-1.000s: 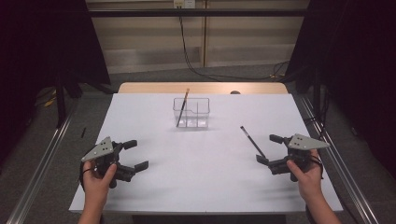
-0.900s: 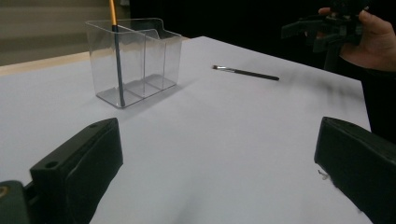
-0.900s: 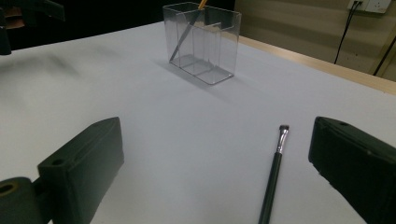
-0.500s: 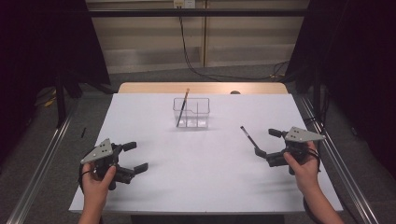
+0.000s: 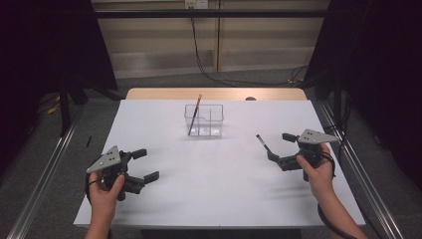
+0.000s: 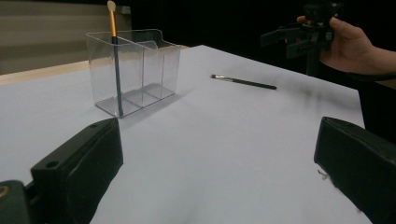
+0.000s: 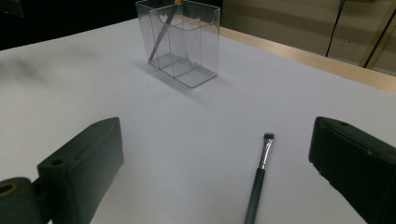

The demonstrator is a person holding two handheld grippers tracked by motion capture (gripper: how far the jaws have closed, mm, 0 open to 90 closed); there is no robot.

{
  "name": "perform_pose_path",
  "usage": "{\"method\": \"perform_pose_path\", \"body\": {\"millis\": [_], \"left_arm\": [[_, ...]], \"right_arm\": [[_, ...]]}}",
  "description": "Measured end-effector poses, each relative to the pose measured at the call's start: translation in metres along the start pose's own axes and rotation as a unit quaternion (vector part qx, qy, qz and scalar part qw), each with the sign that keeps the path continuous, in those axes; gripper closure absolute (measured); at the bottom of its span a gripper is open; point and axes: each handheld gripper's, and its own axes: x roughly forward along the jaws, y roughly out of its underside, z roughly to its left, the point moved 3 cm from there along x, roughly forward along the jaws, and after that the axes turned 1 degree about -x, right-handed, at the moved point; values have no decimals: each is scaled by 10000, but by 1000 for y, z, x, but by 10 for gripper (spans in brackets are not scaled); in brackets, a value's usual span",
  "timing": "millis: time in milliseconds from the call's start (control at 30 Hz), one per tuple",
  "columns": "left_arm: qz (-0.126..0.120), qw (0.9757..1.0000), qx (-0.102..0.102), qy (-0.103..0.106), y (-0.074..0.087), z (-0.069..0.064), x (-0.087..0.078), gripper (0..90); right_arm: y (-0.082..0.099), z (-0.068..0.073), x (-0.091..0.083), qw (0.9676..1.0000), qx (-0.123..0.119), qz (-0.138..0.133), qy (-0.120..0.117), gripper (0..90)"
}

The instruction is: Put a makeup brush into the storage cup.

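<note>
A clear plastic organiser (image 5: 204, 120) (image 6: 135, 70) (image 7: 180, 42) stands at the table's far middle. An orange-handled brush (image 5: 194, 114) (image 6: 113, 51) leans upright in its left compartment. A small dark make-up brush (image 5: 263, 143) (image 6: 243, 82) (image 7: 259, 179) lies flat on the white table (image 5: 219, 189), right of centre. My right gripper (image 5: 279, 148) (image 6: 292, 37) hovers open just behind that brush, which lies between its jaws in the right gripper view. My left gripper (image 5: 144, 164) is open near the front left, holding nothing.
The white sheet covers the table; a strip of wooden edge (image 5: 214, 93) shows at the back. Metal rails (image 5: 45, 169) run along both sides. Cables (image 5: 204, 55) hang behind the table against a pale wall.
My right gripper has moved left and forward, closing in on the dark brush. The left gripper has barely shifted.
</note>
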Motion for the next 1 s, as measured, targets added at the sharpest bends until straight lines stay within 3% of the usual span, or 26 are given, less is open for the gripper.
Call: {"method": "perform_pose_path", "body": {"millis": [333, 433, 533, 633, 1000], "left_arm": [[3, 10000, 43, 49, -2, 1, 5, 12], [-74, 9999, -59, 110, 1, 0, 6, 12], [111, 9999, 73, 97, 2, 1, 5, 14], [-74, 9999, 0, 86, -2, 2, 6, 14], [-66, 10000, 38, 62, -3, 2, 3, 13]], "right_arm": [[-5, -4, 7, 9998, 64, -158, 85, 27], [-6, -5, 9, 9997, 120, -206, 94, 27], [-8, -7, 9, 9995, 144, -255, 112, 27], [-11, -9, 13, 9995, 126, -267, 122, 27], [-21, -10, 17, 9993, 126, -315, 172, 27]]}}
